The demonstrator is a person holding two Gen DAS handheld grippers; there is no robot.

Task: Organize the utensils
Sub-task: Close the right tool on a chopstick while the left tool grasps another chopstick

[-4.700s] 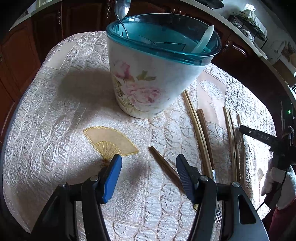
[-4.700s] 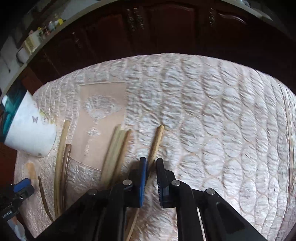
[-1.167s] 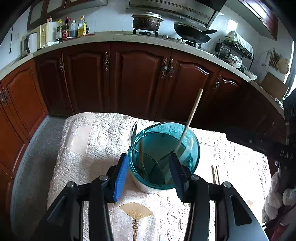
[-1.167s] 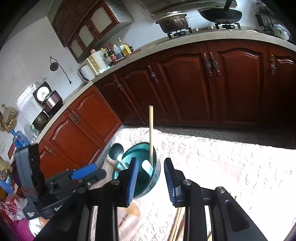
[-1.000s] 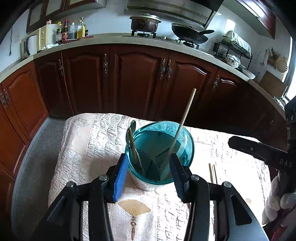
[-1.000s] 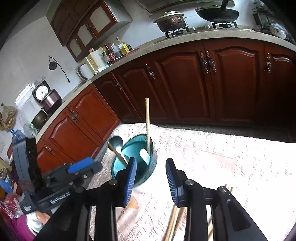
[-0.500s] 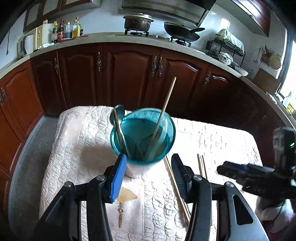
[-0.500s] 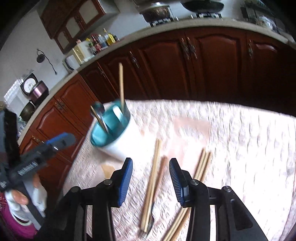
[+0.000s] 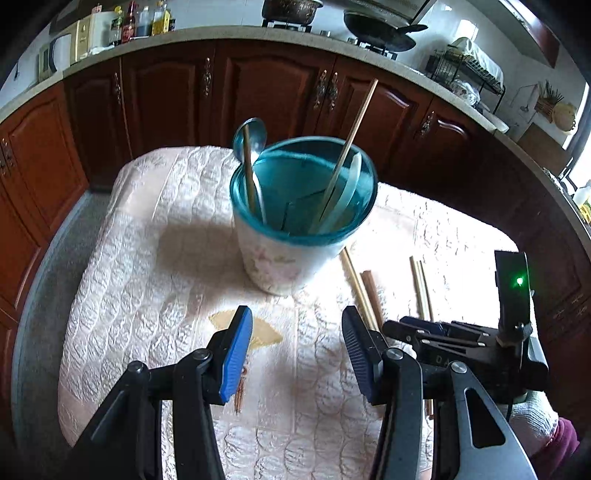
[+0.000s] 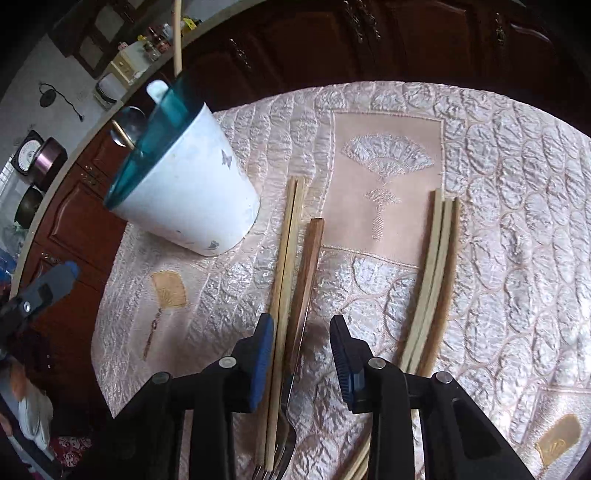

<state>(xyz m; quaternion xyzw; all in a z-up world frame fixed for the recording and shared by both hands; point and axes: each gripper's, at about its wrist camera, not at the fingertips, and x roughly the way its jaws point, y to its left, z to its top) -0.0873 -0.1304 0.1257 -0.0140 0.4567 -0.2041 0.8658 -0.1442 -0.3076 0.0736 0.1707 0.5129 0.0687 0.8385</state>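
Chopsticks [image 10: 286, 258] and a fork [image 10: 295, 369] lie mid-frame on the quilted tabletop [image 10: 517, 221]. The right tool [image 10: 301, 354] is closing around them, not touching yet. Holder [image 9: 301, 214] sits center frame, left tool [image 9: 295, 350] open and empty. Dark wood cabinets [image 9: 258, 92] behind.

A home kitchen: dark wooden cabinets [image 9: 258, 88] under a counter, wok [image 9: 380, 31] on the stove (dish rack [image 9: 465, 74] alongside).

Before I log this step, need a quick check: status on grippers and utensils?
Left hand-held gripper open, empty. Right hand-held gripper closing over pale chopsticks and wooden-handled fork. Utensil holder upright beside them. Nothing blocking.
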